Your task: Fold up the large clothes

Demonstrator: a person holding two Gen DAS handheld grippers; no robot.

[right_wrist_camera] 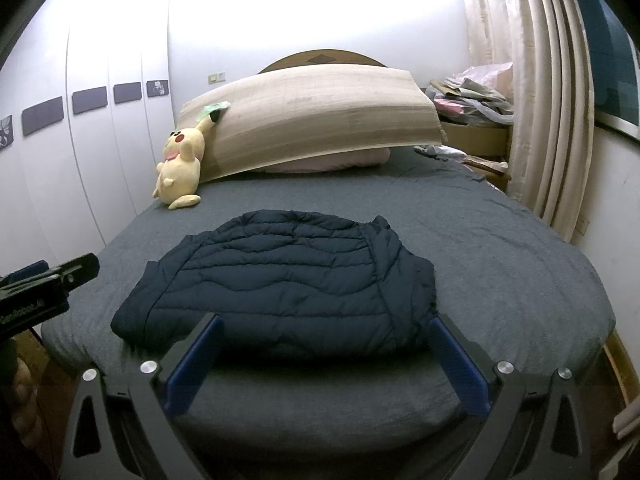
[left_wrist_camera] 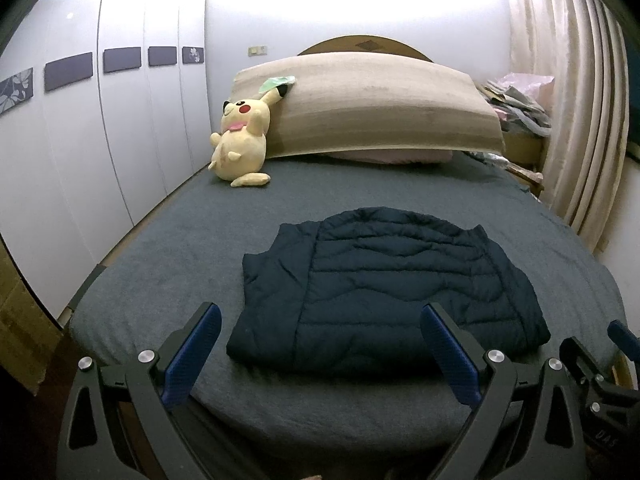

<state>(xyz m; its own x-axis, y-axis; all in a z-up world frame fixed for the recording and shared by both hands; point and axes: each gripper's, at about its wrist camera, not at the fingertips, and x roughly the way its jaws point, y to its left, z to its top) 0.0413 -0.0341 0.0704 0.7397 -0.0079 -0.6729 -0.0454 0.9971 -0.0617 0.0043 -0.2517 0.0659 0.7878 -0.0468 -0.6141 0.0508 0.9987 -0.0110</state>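
Lying flat near the foot of the bed (left_wrist_camera: 160,248), a dark navy quilted jacket (left_wrist_camera: 384,280) rests on the grey sheet, its sleeves tucked in so it forms a rough rectangle with the rounded collar end toward the headboard. Both grippers hover at the bed's near edge, apart from the fabric. The left gripper (left_wrist_camera: 320,354) stands wide, blue pads spread and nothing between them, facing the jacket's near hem. The right gripper (right_wrist_camera: 326,364) is likewise spread wide and holds nothing, its pads framing the hem from the other side; the left one's black body shows at the left edge of the right wrist view. Beyond the jacket, a yellow plush toy (left_wrist_camera: 240,140) sits against a large beige cushion (left_wrist_camera: 380,104) that leans on the wooden headboard. White wardrobe doors (left_wrist_camera: 120,120) line the left wall. Cream curtains (left_wrist_camera: 568,80) hang on the right, beside a heap of clutter (right_wrist_camera: 472,100) at the bed's far corner.
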